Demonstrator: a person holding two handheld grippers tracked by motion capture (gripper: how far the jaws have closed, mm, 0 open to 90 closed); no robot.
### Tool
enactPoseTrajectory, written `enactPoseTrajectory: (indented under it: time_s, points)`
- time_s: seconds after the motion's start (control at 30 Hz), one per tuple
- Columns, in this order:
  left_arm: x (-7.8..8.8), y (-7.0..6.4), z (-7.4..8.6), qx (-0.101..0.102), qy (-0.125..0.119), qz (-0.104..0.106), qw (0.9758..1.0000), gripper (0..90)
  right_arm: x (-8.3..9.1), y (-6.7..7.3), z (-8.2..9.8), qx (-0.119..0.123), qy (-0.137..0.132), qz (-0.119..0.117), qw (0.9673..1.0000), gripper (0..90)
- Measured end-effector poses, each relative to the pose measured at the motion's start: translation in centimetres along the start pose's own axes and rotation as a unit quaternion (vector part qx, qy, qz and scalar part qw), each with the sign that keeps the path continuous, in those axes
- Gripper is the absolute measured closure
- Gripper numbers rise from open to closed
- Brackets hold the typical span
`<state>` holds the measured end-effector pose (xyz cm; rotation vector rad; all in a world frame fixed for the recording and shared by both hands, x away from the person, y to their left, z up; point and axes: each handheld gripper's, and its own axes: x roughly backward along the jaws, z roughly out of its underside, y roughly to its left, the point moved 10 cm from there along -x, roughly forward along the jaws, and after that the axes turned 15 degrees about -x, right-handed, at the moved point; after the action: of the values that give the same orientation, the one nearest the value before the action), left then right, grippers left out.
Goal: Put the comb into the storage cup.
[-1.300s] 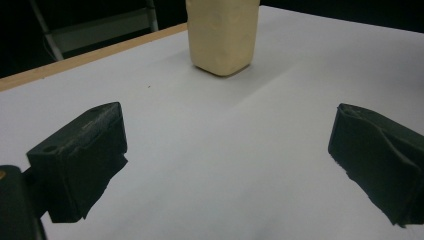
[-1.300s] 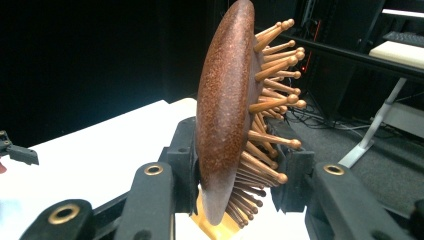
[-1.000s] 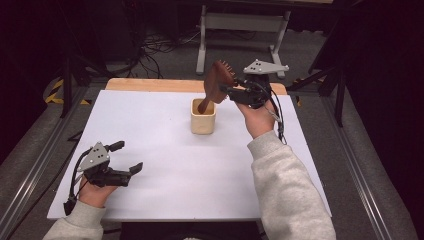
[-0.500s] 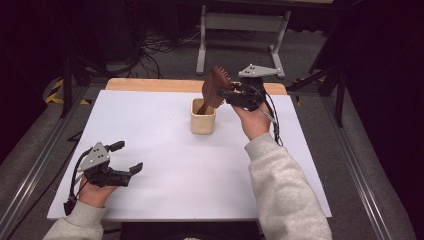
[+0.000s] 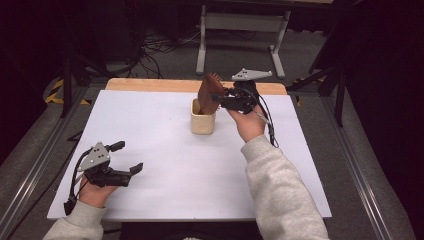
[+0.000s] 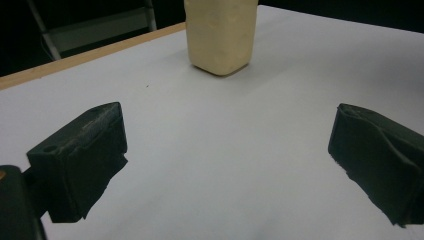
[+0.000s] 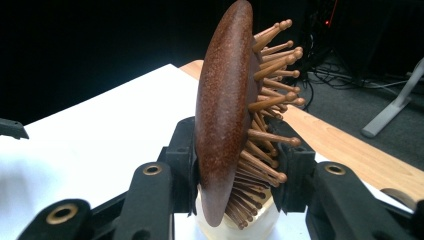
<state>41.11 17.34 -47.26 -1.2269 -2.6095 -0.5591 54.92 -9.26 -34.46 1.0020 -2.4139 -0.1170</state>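
- Hairbrush (image 5: 210,92): a brown wooden one with peg bristles stood nearly upright, its lower end down inside the cream cup (image 5: 203,123), its head leaning out above the rim.
- Right tool (image 5: 223,99) was clamped on the brush head; in the right gripper view one jaw pressed the smooth back (image 7: 222,115) and the other sat against the bristles.
- Cup stood on the white tabletop (image 5: 165,150) near the middle of the far edge, just before the bare wooden strip (image 5: 150,85).
- Left tool (image 5: 128,157) rested near the near-left corner, well apart from the cup, jaws spread wide with nothing between them.
- In the left gripper view the cup (image 6: 221,35) stood beyond the gaping jaws.
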Motion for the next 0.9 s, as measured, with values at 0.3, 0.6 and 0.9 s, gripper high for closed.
enactPoseTrajectory:
  time_s: [0.3, 0.6, 0.9]
  points:
    - [-0.06, -0.03, 0.03, 0.0, 0.001, 0.001, 1.0, 3.2, -0.89, -0.04, 0.54, -0.01, 0.012, -0.005, 0.9999, 58.9]
    - [-0.08, -0.07, 0.02, -0.002, 0.002, 0.001, 1.0, 3.2, -1.12, -0.24, 0.63, -0.008, 0.013, 0.0, 0.9999, 55.7]
    - [-0.12, -0.14, 0.02, 0.0, 0.003, 0.002, 1.0, 3.2, -0.89, -0.22, 0.14, -0.015, -0.004, -0.014, 0.9998, 39.9]
